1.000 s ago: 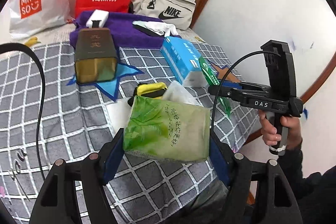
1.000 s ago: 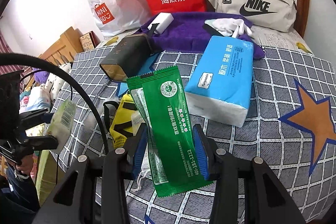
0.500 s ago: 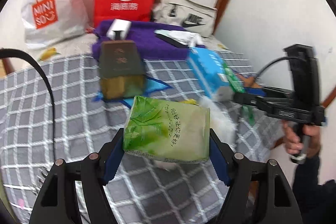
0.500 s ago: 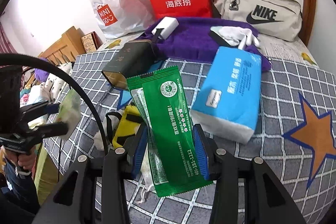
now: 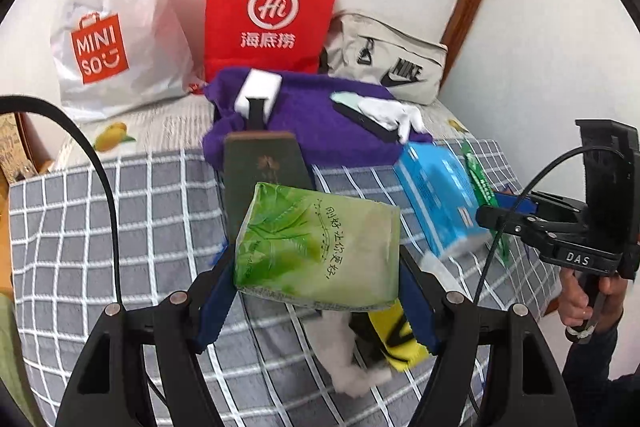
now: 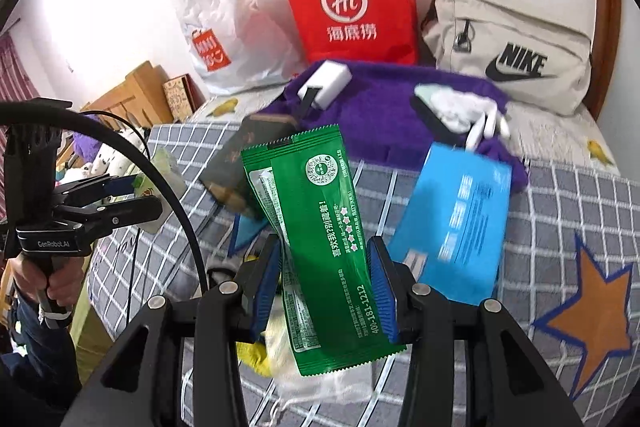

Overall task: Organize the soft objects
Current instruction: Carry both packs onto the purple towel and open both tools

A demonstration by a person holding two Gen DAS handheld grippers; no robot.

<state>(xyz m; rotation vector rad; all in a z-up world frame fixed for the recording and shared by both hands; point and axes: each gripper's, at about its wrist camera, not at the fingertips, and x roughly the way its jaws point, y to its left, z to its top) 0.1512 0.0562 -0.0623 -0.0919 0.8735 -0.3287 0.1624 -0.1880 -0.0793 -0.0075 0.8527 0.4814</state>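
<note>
My left gripper (image 5: 316, 291) is shut on a light green tissue pack (image 5: 320, 247) and holds it above the checked bedspread (image 5: 120, 227). My right gripper (image 6: 326, 279) is shut on a dark green flat packet (image 6: 320, 227), also held above the bed. A blue tissue pack (image 6: 456, 223) lies on the bed to the right; it also shows in the left wrist view (image 5: 436, 199). A purple towel (image 6: 384, 107) lies at the back with a white pack (image 6: 326, 85) and white gloves (image 6: 464, 111) on it. A yellow and black item (image 5: 396, 339) and white fluff (image 5: 344, 351) lie under the left gripper.
A dark box (image 5: 260, 179) stands on the bed behind the green pack. A red paper bag (image 5: 272, 11), a white Miniso bag (image 5: 108, 27) and a beige Nike pouch (image 5: 388, 63) lean on the back wall. The right gripper shows at the right edge (image 5: 576, 227).
Both grippers have risen and moved toward the back of the bed with their packs still held. The bags and purple towel look nearer, and the yellow item has dropped lower in view.
</note>
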